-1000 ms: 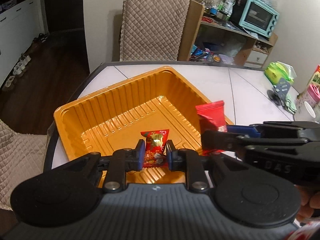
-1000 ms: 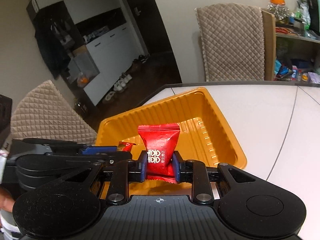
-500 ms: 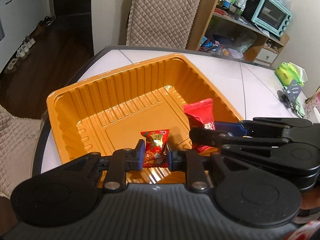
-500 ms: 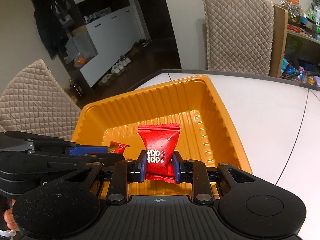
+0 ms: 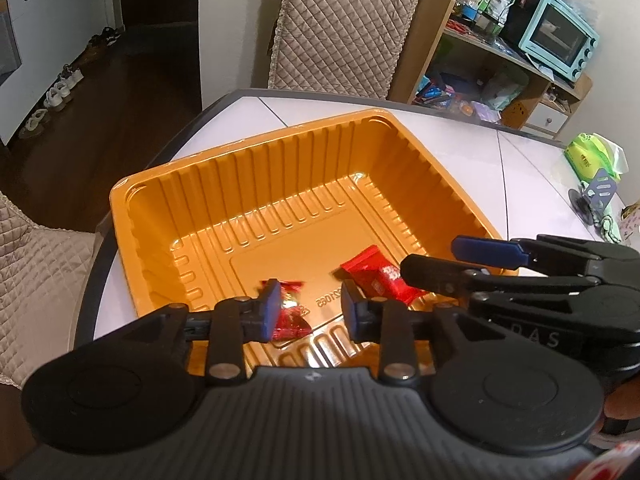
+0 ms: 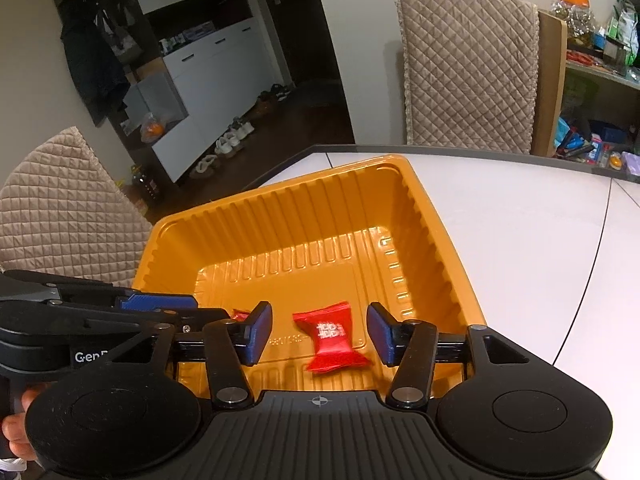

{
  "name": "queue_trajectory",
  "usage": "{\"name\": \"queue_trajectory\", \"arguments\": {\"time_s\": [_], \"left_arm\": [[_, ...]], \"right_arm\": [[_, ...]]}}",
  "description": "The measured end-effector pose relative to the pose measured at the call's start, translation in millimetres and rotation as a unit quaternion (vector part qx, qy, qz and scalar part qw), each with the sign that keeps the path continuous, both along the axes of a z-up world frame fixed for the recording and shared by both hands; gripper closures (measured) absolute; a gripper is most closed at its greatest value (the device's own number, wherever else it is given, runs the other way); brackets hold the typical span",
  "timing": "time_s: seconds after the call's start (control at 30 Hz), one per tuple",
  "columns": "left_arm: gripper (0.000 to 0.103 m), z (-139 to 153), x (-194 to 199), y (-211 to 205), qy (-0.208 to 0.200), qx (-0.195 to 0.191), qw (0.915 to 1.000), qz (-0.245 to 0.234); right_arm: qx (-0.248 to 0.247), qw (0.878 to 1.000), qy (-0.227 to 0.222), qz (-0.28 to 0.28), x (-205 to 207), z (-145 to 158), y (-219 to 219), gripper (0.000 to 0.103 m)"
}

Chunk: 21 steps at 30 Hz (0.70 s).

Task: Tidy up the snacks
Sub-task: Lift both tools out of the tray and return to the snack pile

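both grippers opening, candies (image 6: 334, 334) dropped into tray (image 6: 424, 216)

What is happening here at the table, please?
A person is sorting snacks into an orange tray on a white table, with one hand-held gripper in each hand. The right hand-held gripper is opening, and its red candy lies loose on the tray floor. The left hand-held gripper is opening too; its smaller red candy rests against the left pad, no longer pinched.

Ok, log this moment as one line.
left gripper: jaws opening, small red wrapped candy between them | right gripper: jaws opening, red pillow-shaped snack packet released | both in ribbed orange plastic tray
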<state>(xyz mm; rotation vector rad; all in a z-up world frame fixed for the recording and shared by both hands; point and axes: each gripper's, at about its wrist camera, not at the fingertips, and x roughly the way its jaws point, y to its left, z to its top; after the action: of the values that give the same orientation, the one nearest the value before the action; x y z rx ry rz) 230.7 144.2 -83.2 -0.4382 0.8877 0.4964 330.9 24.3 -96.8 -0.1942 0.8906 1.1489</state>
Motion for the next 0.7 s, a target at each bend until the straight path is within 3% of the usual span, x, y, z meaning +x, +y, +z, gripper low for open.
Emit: {"name": "queue_trajectory", "arguments": {"time_s": [0.3, 0.7], "left_arm": [[0.070, 6, -9, -4, -0.002, 0.006, 1.0000, 0.001], [0.068, 29, -42, -25, -0.022, 0.016, 0.9996, -0.010]], "right_arm": [[0.008, 1.000, 0.002, -0.008, -4, 8, -14, 0.048], [0.053, 0.998, 0.018, -0.034, -22, 40, -61, 0.043]]}}
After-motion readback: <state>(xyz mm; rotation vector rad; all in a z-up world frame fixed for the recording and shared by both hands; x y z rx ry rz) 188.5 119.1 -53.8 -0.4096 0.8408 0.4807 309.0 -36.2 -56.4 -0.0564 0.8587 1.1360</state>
